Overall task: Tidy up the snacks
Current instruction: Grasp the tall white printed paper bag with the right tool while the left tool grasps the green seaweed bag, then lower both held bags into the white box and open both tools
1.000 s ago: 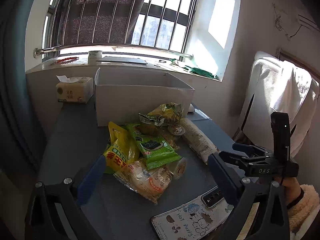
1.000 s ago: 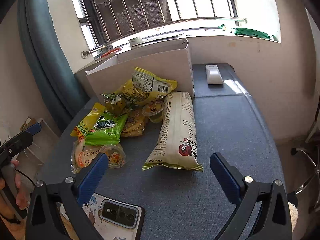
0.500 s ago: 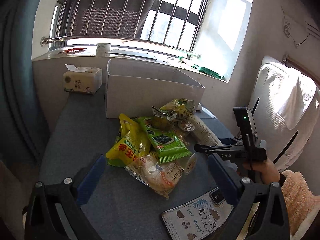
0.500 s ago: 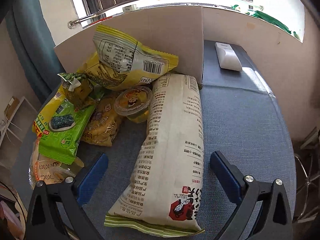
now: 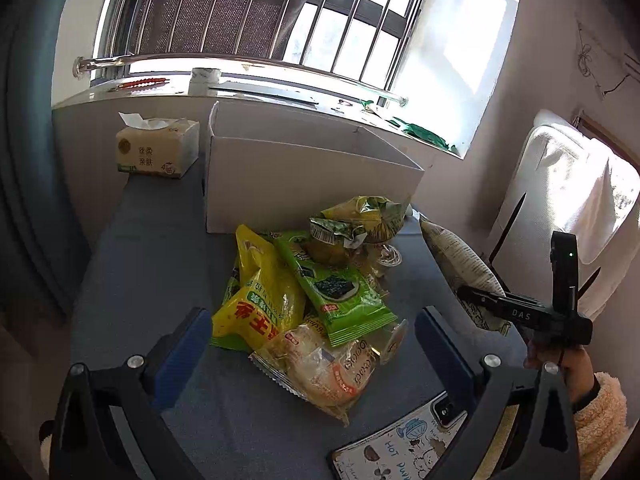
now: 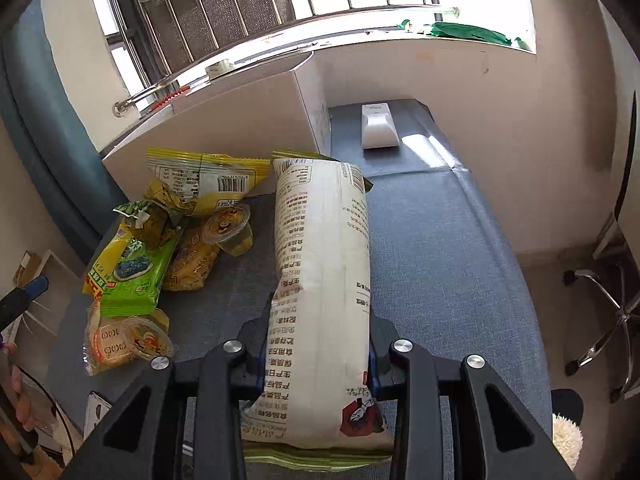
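Note:
A pile of snacks lies on the blue-grey table (image 5: 140, 280) in front of an open white cardboard box (image 5: 304, 184). My right gripper (image 6: 316, 344) is shut on the near end of a long white snack bag (image 6: 320, 240) with black print, its pads pressing both sides. In the left wrist view the same long bag (image 5: 460, 264) sticks out of the right gripper (image 5: 520, 312) at the right. My left gripper (image 5: 312, 344) stands open just short of the pile, facing a yellow bag (image 5: 260, 300), a green seaweed pack (image 5: 336, 288) and a clear bread pack (image 5: 320, 372).
A tissue pack (image 5: 156, 152) stands left of the box. A phone (image 5: 400, 444) in a cartoon case lies at the near table edge. A white remote-like device (image 6: 378, 126) rests at the far right. A jelly cup (image 6: 228, 228) sits beside the long bag. An office chair base (image 6: 608, 320) stands right of the table.
My right gripper moved forward over the long white bag and its jaws went from wide open to shut on the bag. The left gripper drifted slightly closer to the pile.

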`<state>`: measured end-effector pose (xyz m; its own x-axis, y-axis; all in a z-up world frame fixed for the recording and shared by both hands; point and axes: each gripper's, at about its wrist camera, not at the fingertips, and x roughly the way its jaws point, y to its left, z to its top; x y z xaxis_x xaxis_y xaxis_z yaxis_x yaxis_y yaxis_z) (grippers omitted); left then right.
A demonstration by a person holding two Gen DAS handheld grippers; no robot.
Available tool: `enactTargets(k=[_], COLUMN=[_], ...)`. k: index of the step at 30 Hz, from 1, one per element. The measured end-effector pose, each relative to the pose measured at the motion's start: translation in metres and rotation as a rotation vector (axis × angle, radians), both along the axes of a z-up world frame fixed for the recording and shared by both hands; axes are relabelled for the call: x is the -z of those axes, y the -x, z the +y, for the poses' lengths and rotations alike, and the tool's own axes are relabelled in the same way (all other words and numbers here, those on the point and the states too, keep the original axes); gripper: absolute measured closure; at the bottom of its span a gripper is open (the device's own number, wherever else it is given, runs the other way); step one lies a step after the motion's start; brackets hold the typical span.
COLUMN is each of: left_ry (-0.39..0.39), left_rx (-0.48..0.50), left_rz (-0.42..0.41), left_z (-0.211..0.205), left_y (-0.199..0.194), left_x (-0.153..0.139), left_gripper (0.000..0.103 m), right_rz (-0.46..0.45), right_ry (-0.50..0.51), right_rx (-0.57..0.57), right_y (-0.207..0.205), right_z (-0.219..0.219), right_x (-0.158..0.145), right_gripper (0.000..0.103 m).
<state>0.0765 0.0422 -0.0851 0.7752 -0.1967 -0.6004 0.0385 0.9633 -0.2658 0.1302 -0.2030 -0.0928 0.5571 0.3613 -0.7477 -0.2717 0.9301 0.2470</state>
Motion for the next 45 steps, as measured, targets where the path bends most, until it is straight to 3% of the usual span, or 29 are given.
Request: enactTargets(k=[4,8,17,18,19,20,21,24,34,38,42,45], left_ry=[-0.056,-0.021,-0.147,-0.161,-0.175,-0.188,-0.185,-0.13,-0.058,0.0,0.017,0.041], left_rx=[0.047,0.076,0.08,0.078,0.076,0.071,0.068,0.072,0.061,0.056,0.034,0.037], left_rz=[0.018,0.061,0.127,0.141,0.157,0.169,0.168,0.137,-0.068,-0.157,-0.193,-0.22], left_z=[-0.019,-0.028,-0.053,-0.053,-0.054,-0.054,-0.053,-0.045,-0.012,0.008,0.022,0.032], left_y=[-0.034,-0.073,-0.13,-0.133,-0.138,-0.141,-0.142,-0.133,-0.078,-0.07,-0.09,-0.109], left_x=[0.003,0.012,0.025,0.028,0.031,0.034,0.036,0.029,-0.037,-0.071,-0.094,-0.111], left_gripper=[0.0,0.0,0.003,0.014,0.033,0.043,0.046,0.051,0.051,0.051,0.051,0.051], right_rz=[-0.03,-0.047,-0.011,-0.008,-0.002,0.001,0.001,-0.001,-0.027,-0.091,-0.144,-0.131], right_ry=[-0.07,-0.145,-0.192,-0.201,-0.215,-0.224,-0.223,-0.224,-0.276,-0.227,-0.206,-0.196], right_rx=[0.036,0.056,0.051,0.049,0.049,0.049,0.049,0.042,-0.018,-0.062,-0.127,-0.145], right_y=[0.027,0.043,0.051,0.05,0.05,0.049,0.049,0.051,0.037,0.008,-0.038,-0.081], right_z=[-0.022,-0.033,-0.038,-0.038,-0.039,-0.039,-0.039,-0.039,-0.021,0.007,0.042,0.07], right_x=[-0.016,-0.022,-0.012,-0.011,-0.01,-0.009,-0.009,-0.009,-0.026,-0.056,-0.089,-0.103], right_gripper=[0.065,0.065,0.065,0.065,0.065,0.065,0.065,0.065,0.065,0.065,0.065,0.064])
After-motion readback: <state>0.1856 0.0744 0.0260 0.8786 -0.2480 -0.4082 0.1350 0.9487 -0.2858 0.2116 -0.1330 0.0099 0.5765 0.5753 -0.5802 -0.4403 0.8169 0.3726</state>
